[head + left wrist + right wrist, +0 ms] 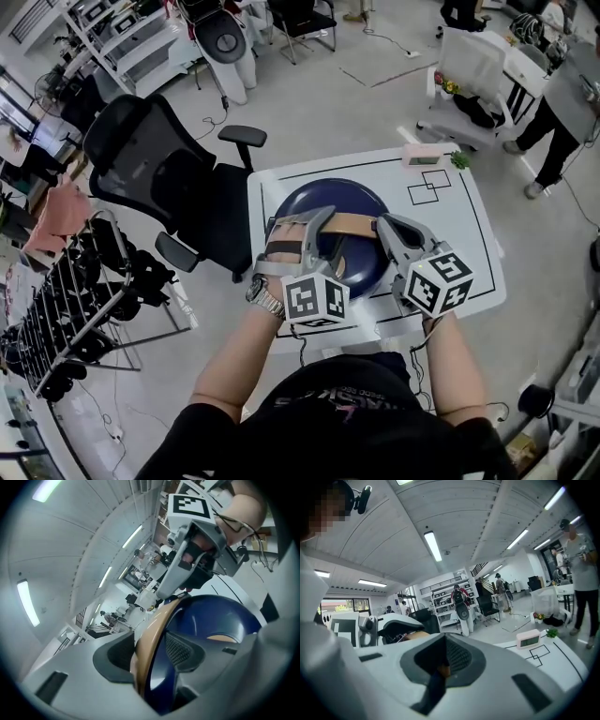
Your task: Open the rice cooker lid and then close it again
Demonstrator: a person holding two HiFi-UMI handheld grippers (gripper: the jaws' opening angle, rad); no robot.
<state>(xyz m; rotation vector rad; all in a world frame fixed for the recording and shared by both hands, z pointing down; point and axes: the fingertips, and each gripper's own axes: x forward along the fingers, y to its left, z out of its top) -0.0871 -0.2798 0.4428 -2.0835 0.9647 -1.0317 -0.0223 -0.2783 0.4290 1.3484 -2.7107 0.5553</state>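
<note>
A dark blue rice cooker with a domed lid sits on the white table, a tan handle arching across its top. My left gripper straddles the handle's left part. In the left gripper view the tan handle fills the gap of the left gripper, both pads against it, with the blue lid beyond. My right gripper sits at the handle's right end and shows again as the right gripper. In its own view the right gripper is shut, with only a tan and blue sliver at the slit.
A small pink clock and a green sprig stand at the table's far edge beside drawn black squares. A black office chair stands close on the left, and a rack further left. A person stands at the far right.
</note>
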